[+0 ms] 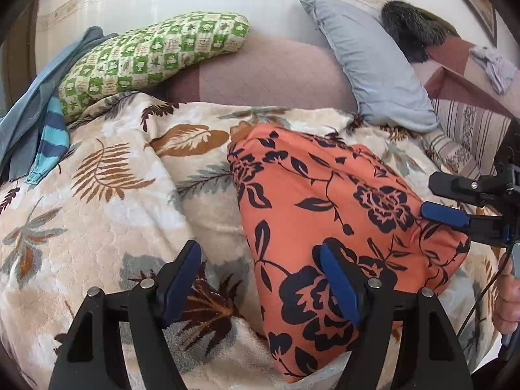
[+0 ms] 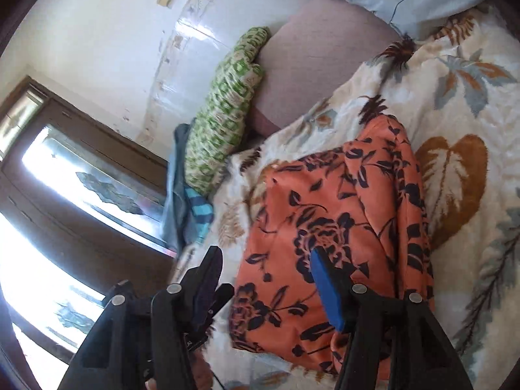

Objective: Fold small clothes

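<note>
The left gripper (image 1: 260, 279) is spread wide and grasps nothing; one blue pad sits over the near edge of the orange flowered garment (image 1: 341, 227), the other over the leaf-print blanket (image 1: 97, 221) beside it. Whether that pad touches the cloth cannot be told. The right gripper (image 2: 266, 279) is also released, fingers far apart, with one blue pad above the garment (image 2: 325, 221) and the other past its edge. Seen from the left wrist, the right gripper (image 1: 432, 198) reaches in level over the garment's far side, and the person's hand (image 1: 508, 295) grips its handle just beyond the cloth. The garment lies folded into a compact shape on the blanket. Behind it rest a grey pillow (image 1: 373, 71) and a green checked pillow (image 1: 149, 55), with blue clothes (image 1: 39, 120) heaped further off beside the green one.
</note>
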{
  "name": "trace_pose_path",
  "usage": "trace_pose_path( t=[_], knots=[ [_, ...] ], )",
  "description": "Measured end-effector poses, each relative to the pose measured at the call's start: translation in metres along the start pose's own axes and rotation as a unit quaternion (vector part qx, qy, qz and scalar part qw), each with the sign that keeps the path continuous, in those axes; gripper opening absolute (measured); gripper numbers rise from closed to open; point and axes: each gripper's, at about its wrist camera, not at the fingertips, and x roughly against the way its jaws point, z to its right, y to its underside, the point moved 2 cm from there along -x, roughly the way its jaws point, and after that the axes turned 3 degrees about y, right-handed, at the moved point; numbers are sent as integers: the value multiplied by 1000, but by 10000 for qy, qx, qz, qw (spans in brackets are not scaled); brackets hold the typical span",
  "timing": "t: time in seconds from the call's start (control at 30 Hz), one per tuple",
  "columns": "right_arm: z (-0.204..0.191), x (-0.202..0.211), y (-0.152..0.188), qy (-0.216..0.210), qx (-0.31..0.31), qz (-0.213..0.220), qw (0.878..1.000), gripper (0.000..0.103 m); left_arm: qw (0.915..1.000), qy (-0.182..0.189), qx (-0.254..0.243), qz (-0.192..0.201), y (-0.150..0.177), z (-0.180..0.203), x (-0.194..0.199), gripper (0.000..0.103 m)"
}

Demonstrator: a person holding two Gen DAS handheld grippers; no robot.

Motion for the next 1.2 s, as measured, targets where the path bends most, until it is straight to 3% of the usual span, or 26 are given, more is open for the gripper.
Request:
trace_pose_path(
  t=[0.07,0.13,0.23,0.4,0.5,0.57,0.67,0.77,0.9,1.0,1.03,1.13,1.2],
  knots=[
    [23,-8,9,612,-106,-180,9979,56,9984,-222,-432,-274,8,5,-12,77],
    [48,-15,14,842,-263,-319,9956,21,9969,-317,-632,-350,15,9,-16,78],
    [65,-16,13,749,-347,-383,9959,5,9953,-366,-822,-348,15,12,-16,78],
    [58,-16,17,1007,188,-436,9938,5,9969,-219,-598,-463,14,7,-16,78],
    [50,-15,7,1152,28,-514,9920,4,9991,5,-193,-372,10,1,-10,77],
    [34,-11,-4,1193,77,-412,9920,10,9996,42,-92,-267,6,1,-5,77],
    [0,-7,-22,1179,602,-6,9912,11,9998,187,-91,-32,2,7,4,77],
    [-16,-24,-40,1105,711,15,9913,11,9987,401,-304,120,1,20,9,77],
    [-7,-68,-58,1380,576,-213,9885,11,9969,294,-639,-357,12,32,-10,78],
    [27,-98,-63,1783,224,-458,9827,9,9962,548,-183,-650,16,17,-23,90],
    [39,-103,-64,1702,29,-458,9843,7,9947,666,-50,-780,15,12,-26,91],
    [51,-95,-70,1502,-498,-282,9870,4,9906,882,256,-1019,16,4,-29,91],
    [34,-85,-73,1712,-192,23,9850,11,9901,871,330,-1051,18,4,-28,91]
  ],
)
